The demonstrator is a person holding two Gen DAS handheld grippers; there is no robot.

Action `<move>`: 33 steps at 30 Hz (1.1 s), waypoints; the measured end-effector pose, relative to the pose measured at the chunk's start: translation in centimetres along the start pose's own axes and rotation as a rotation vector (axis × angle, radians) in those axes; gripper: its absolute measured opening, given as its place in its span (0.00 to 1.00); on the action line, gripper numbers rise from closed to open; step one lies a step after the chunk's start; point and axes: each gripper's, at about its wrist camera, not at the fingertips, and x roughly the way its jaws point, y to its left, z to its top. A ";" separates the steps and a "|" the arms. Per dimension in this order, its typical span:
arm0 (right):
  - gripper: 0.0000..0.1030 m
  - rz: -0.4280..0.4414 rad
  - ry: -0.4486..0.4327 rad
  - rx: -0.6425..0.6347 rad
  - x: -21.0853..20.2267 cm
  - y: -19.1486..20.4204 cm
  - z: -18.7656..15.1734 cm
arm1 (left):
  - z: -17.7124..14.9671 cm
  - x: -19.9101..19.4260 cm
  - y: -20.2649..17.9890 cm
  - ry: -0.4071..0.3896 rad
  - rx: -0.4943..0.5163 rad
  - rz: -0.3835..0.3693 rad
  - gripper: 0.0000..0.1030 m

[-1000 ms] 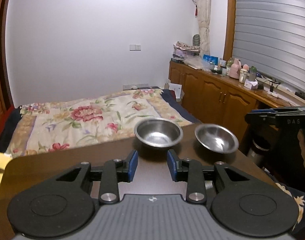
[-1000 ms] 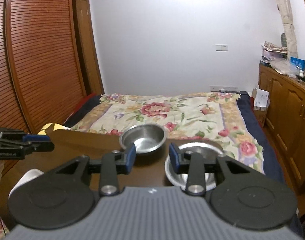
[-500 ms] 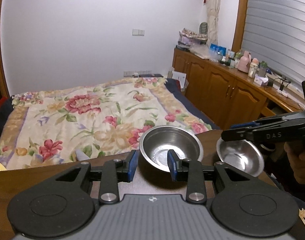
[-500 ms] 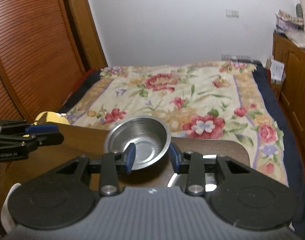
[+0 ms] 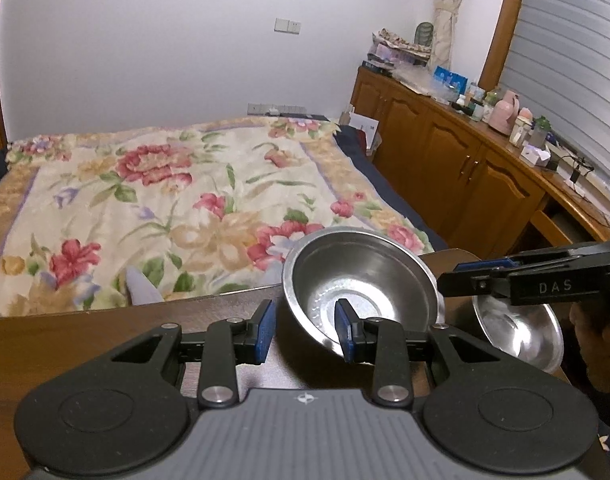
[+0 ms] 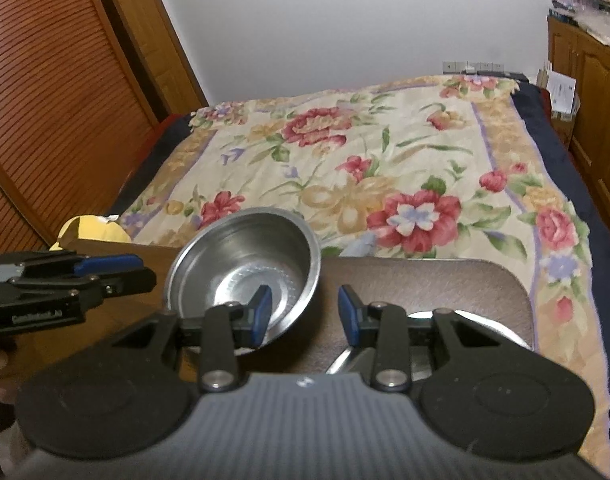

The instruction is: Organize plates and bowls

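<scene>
Two steel bowls stand on a dark brown table [image 5: 85, 344]. The larger bowl [image 5: 359, 284] is at the table's far edge; it also shows in the right wrist view [image 6: 245, 276]. My left gripper [image 5: 304, 330] is open, its right finger inside the bowl and its left finger outside, straddling the near-left rim. The smaller bowl [image 5: 521, 332] sits to the right, under my right gripper [image 5: 477, 280]. In the right wrist view my right gripper [image 6: 305, 314] is open above the table, with the smaller bowl [image 6: 465, 324] mostly hidden beneath it.
A bed with a floral cover [image 5: 165, 200] lies just beyond the table's far edge. Wooden cabinets [image 5: 465, 168] with clutter on top line the right wall. A slatted wooden wardrobe [image 6: 45, 100] stands on the left. A yellow object [image 6: 91, 230] lies by the table's left corner.
Both grippers have moved forward toward the bowls. My left gripper now straddles the larger bowl's rim. The smaller bowl has slid under my right gripper's body in its view.
</scene>
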 end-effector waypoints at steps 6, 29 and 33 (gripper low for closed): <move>0.37 0.008 0.018 0.019 1.0 -0.1 0.2 | -0.1 0.9 0.8 0.015 -0.031 -0.017 0.33; 0.20 0.058 0.071 0.032 3.0 0.7 -0.4 | -0.5 2.3 2.0 0.069 -0.088 -0.079 0.18; 0.19 0.071 0.078 0.033 2.4 1.1 -0.7 | -0.6 1.5 1.7 0.075 -0.067 -0.062 0.17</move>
